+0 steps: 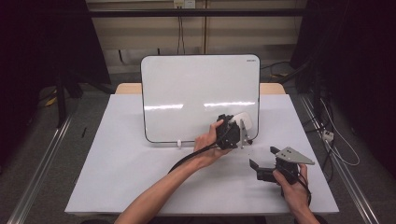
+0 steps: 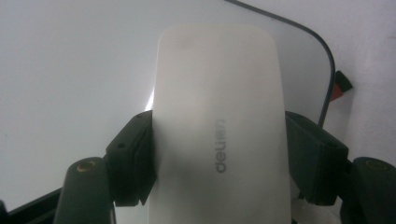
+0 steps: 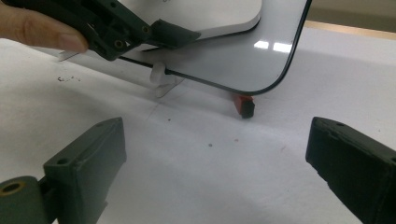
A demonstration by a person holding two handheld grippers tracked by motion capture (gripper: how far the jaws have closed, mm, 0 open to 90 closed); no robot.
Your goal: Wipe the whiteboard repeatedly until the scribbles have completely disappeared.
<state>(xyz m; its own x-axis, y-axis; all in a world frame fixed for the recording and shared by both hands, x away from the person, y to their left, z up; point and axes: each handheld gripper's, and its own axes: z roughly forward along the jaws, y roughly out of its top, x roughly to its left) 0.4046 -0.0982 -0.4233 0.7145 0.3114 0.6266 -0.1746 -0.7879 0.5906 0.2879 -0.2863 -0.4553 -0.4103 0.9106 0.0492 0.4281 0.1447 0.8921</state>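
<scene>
One "deli" mark on eraser [image 2: 217, 116]

Bright overhead light, two glare streaks across the whiteboard [image 1: 200, 100]; room edges fall dark. Left gripper view looks soft, perhaps too close; counter [image 1: 140, 163] shadows faint.

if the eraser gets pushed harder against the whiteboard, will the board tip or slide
The whiteboard stands tilted on small feet, so it probably slides or rocks back. The left gripper clamps the smooth eraser, which might slip.
</scene>
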